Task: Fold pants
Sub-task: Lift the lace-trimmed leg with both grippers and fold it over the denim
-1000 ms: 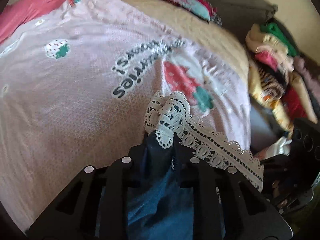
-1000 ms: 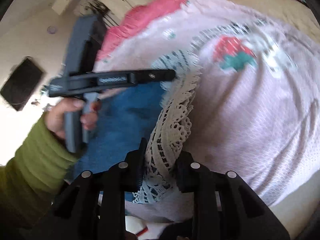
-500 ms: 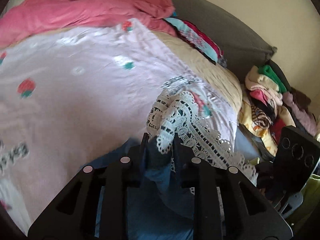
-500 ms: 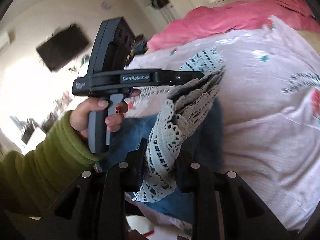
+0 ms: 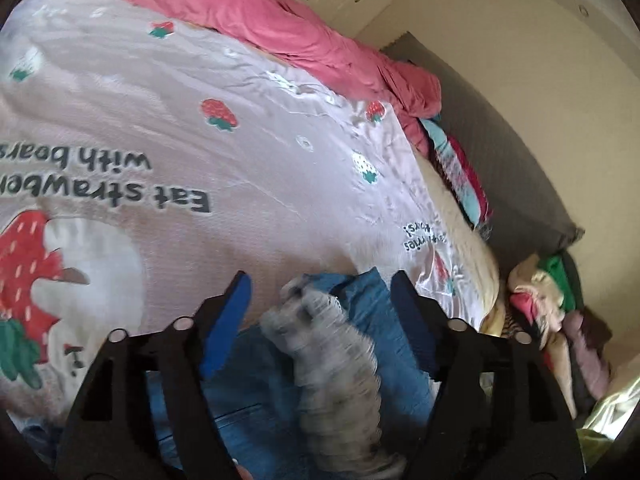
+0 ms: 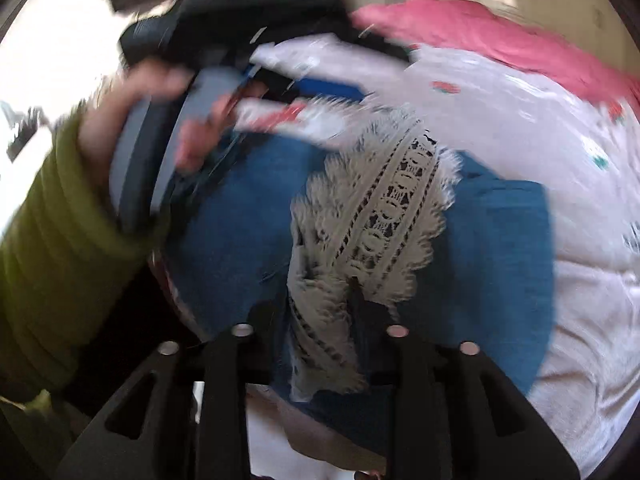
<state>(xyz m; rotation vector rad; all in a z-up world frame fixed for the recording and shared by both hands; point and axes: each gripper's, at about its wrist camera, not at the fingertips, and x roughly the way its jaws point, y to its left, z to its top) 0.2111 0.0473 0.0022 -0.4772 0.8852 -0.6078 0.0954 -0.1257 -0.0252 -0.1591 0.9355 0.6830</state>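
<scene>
The left tool gapes wide above the pants; the right tool apparently still pinches their lace hem. Mid-fold: next, let go and smooth flat on the bed.

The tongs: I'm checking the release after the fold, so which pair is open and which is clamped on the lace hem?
The left tongs are open, blue pads spread apart. The right tongs are shut on the lace hem of the blue pants.

Blue denim pants with openwork white lace trim, faintly sheeny printed cloth bedspread
</scene>
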